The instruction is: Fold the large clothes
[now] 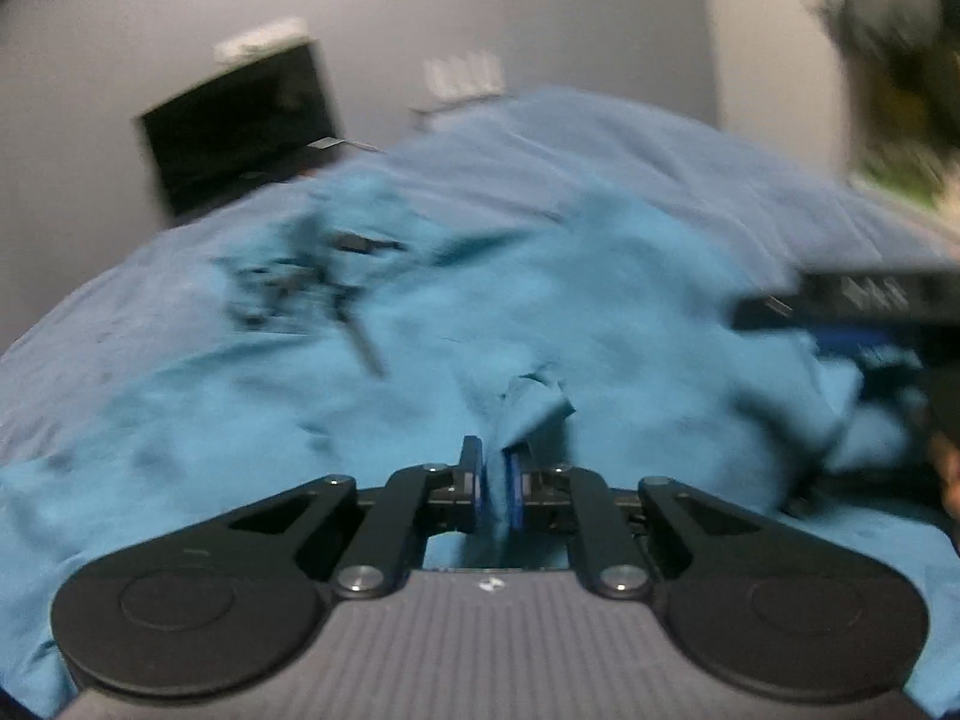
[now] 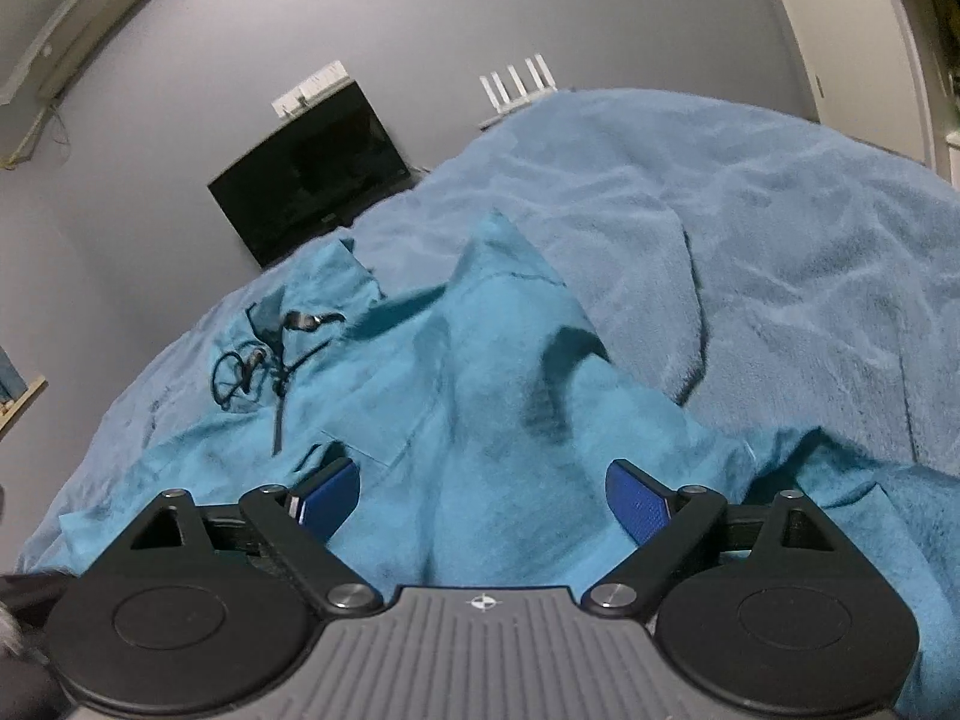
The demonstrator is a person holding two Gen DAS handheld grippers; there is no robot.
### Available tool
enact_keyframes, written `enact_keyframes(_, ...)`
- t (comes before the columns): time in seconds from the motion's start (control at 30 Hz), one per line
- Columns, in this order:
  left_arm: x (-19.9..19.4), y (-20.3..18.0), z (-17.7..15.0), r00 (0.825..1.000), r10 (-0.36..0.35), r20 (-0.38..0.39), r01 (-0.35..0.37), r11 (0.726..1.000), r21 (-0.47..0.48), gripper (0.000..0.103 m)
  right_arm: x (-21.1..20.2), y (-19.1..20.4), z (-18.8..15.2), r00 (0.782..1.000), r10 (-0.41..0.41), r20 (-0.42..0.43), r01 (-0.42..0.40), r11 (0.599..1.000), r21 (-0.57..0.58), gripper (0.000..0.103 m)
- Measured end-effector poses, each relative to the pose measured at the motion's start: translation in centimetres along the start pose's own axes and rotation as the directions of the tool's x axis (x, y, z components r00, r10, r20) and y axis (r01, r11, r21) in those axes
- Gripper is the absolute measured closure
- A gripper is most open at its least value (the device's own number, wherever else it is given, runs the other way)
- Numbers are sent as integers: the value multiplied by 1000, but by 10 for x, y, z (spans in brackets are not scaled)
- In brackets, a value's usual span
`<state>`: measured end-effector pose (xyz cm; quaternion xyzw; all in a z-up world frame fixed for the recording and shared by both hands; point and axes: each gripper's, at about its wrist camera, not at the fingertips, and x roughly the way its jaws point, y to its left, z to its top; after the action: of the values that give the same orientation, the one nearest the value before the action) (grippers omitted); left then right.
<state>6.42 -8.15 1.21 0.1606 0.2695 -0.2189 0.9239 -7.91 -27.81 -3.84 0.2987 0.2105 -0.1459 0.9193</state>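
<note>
A large teal fabric garment with a dark zipper and black drawcords [image 2: 456, 396] lies crumpled on a bed covered by a dusty-blue fleecy blanket [image 2: 750, 228], its neck opening toward the far left edge of the bed. The left claw [image 1: 493, 483] is closed on a raised fold of the teal cloth, which stands pinched between its blue pads [image 1: 513, 489] and bunches up just beyond the tips. The right claw [image 2: 483, 495] is spread wide with its blue pads [image 2: 639, 507] apart, hovering low over the near part of the garment; cloth lies under and between the fingers, but the pads do not press on it. In the left wrist view, which is blurred, the other gripper's black body [image 1: 864, 300] shows at the right edge above the cloth. Beyond the bed a black flat screen [image 2: 312, 174] leans against the grey wall [image 2: 420, 18], with a white router with four antennas [image 2: 517, 87] near it.
</note>
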Motion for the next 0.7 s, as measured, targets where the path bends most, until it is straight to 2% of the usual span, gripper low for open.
enact_keyframes(0.07,-16,35,-2,1000,30,2,-30,994,-104,96,-3,4,0,1000,16,18,-15,1000,-21,11)
enact_keyframes(0.17,-33,86,-12,996,85,-31,-90,966,-242,96,-7,13,1,998,40,38,-37,997,-67,10)
enact_keyframes(0.3,-39,131,-45,983,148,-105,-177,910,-374,96,-8,26,2,997,65,46,-59,990,-129,9)
enact_keyframes(0.4,-26,156,-73,974,116,-194,-200,841,-502,96,-7,33,2,995,91,28,-85,981,-175,6)
enact_keyframes(0.5,-15,163,-89,956,99,-278,-240,807,-539,96,0,39,-1,996,86,-25,-89,972,-219,3)
enact_keyframes(0.7,-20,162,-93,938,144,-316,-300,793,-530,96,-1,42,1,996,83,-35,-89,968,-236,3)
